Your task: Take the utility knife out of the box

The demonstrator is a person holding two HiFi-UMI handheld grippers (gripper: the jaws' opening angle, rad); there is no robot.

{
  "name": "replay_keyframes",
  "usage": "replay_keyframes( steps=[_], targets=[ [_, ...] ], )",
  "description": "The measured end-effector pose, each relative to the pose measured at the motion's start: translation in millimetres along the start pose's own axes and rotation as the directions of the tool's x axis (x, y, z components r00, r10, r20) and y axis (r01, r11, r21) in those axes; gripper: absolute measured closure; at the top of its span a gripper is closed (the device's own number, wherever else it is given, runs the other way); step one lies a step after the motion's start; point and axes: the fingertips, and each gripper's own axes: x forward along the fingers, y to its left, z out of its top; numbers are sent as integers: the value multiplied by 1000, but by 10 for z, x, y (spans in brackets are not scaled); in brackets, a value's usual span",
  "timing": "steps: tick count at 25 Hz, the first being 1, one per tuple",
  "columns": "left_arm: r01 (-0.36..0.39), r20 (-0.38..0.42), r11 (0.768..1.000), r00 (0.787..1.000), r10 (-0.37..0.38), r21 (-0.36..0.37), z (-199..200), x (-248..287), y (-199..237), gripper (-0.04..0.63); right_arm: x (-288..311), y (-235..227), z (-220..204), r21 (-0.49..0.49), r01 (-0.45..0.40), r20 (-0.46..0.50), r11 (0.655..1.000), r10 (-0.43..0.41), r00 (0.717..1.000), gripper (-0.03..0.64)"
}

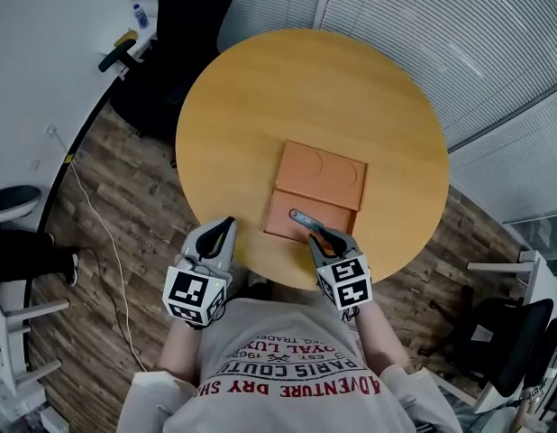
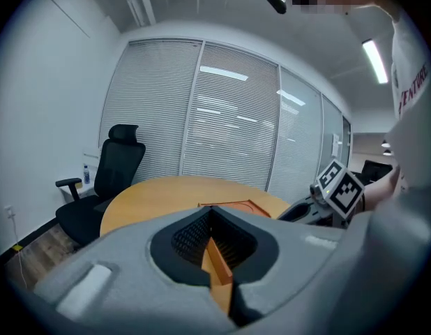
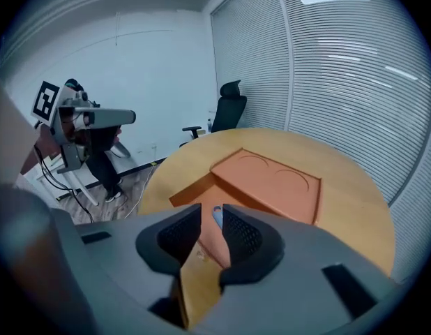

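1. Head view: a round wooden table (image 1: 260,88) carries an open orange box (image 1: 319,174), its lid folded flat away from the person and its tray nearer the person.
2. The utility knife (image 1: 305,219) lies slanted in the tray, toward the tray's near edge.
3. The right gripper (image 1: 322,238) reaches over the table's near rim, with its tips at the knife's nearer end. Whether they touch it cannot be told.
4. Right gripper view: the jaws stand partly apart with a narrow gap between the tips. The knife's grey-blue end shows in that gap, and the pads do not press on it, so nothing is gripped.
5. The left gripper (image 1: 224,227) sits at the table's near edge, to the left of the box and apart from it.
6. Left gripper view: its jaw tips meet, closed on nothing, and only the table shows through beneath them.
7. A black office chair (image 1: 184,25) stands beyond the table's far left side.
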Motion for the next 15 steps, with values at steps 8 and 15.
replay_keyframes(
  steps=[8, 15],
  targets=[
    [-2, -33, 999, 999, 1, -38, -152, 25, 298, 600, 537, -69, -298, -77, -13, -163, 997, 1, 987, 456],
    [-7, -28, 998, 1000, 5, -68, -162, 93, 380, 600, 766, -173, -451, -222, -32, -283, 975, -33, 958, 414]
  ],
)
